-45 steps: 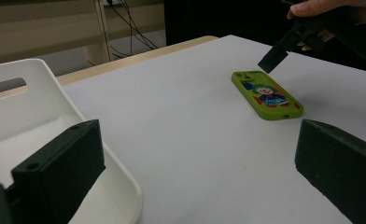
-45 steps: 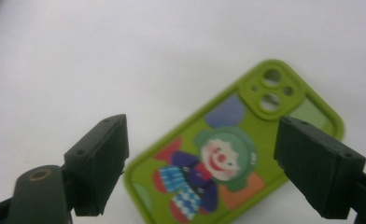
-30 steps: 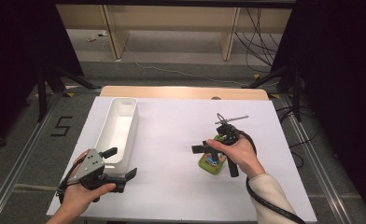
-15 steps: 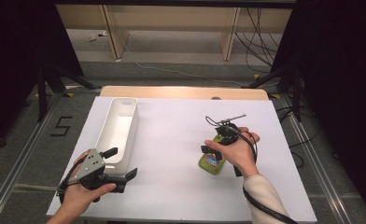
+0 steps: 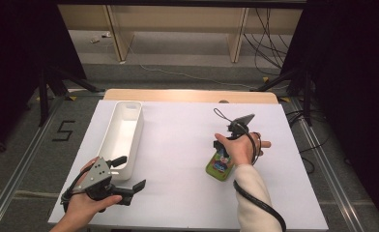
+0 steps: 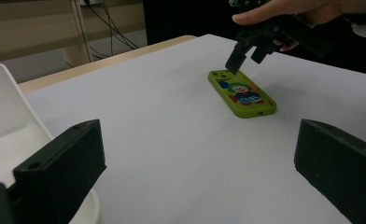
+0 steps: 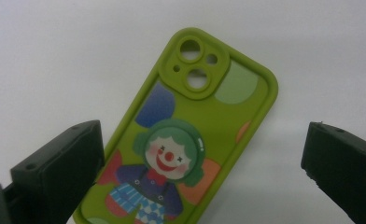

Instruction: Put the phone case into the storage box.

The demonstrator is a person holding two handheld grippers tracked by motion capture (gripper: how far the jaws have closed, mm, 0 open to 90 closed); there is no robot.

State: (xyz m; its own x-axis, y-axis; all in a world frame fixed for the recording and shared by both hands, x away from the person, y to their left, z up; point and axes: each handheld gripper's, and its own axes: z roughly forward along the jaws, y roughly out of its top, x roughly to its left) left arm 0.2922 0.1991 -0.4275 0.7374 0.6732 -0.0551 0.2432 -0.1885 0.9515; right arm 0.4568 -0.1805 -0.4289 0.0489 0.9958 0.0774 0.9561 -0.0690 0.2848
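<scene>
A green phone case with a clown picture lies flat on the white table, right of centre. My right gripper hangs just over its far end, mostly covered by the hand. In the right gripper view the gripper is open; its jaws have just been opening. They stand wide on either side of the case without touching it. From the left gripper view, the case sits under the right gripper. My left gripper rests open at the front left with nothing between its jaws.
A long white tray stands at the left, just beyond the left gripper, and its corner shows in the left gripper view. A wooden strip runs along the table's far edge. A cable trails from the right hand.
The right hand has turned and shifted slightly over the phone case, its gripper now pointing down at it. The case has stayed put. The left gripper has not moved.
</scene>
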